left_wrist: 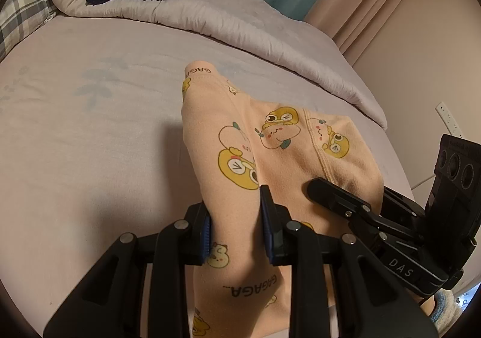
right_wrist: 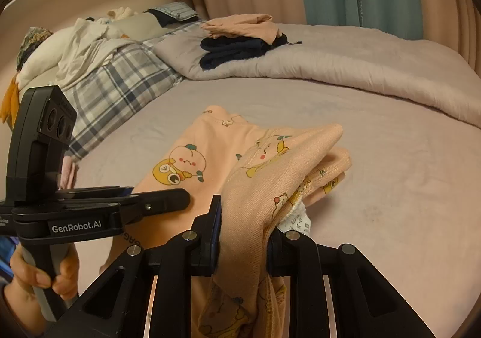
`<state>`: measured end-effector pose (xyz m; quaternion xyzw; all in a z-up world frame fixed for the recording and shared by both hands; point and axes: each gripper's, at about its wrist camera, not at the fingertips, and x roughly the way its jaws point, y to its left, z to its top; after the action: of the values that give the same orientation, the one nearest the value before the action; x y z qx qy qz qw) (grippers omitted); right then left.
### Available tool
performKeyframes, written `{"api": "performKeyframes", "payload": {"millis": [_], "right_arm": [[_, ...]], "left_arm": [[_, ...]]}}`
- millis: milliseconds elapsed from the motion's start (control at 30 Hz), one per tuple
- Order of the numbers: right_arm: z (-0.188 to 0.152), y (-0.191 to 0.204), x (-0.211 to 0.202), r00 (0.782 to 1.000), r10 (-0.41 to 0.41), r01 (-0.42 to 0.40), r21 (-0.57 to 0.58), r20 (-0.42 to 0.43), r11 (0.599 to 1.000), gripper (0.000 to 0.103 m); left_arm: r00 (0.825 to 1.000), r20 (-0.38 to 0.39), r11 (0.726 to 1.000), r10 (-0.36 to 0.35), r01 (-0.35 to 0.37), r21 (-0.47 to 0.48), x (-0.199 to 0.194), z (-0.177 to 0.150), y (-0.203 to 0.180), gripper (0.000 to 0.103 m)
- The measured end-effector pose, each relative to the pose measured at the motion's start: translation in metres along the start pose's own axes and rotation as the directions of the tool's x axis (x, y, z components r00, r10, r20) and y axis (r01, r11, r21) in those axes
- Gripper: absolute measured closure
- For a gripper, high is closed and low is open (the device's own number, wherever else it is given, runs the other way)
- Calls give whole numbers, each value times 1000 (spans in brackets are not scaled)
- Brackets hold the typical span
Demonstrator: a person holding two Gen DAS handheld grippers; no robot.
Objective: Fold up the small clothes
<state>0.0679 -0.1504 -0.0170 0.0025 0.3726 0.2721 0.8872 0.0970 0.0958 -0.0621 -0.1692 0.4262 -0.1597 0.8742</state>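
While both tongs grip the peach garment [left_wrist: 270, 157] — your left tongs [left_wrist: 236, 226] and right tongs [right_wrist: 245, 232] each closed on a bunched fold — its long axis runs away toward the upper frame, lying on the bed [left_wrist: 90, 127].

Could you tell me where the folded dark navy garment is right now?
The folded dark navy garment lies on the grey quilt at the bed's far side, under a folded peach garment.
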Motion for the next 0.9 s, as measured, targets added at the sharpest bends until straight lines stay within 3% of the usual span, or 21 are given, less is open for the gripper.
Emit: {"api": "performKeyframes", "payload": {"millis": [900], "right_arm": [[-1,-2,14,1000,-5,5,12,-16,1000,78]], "left_arm": [[1000,-25,1000,12,-12,-9,12,1,3,77]]}}
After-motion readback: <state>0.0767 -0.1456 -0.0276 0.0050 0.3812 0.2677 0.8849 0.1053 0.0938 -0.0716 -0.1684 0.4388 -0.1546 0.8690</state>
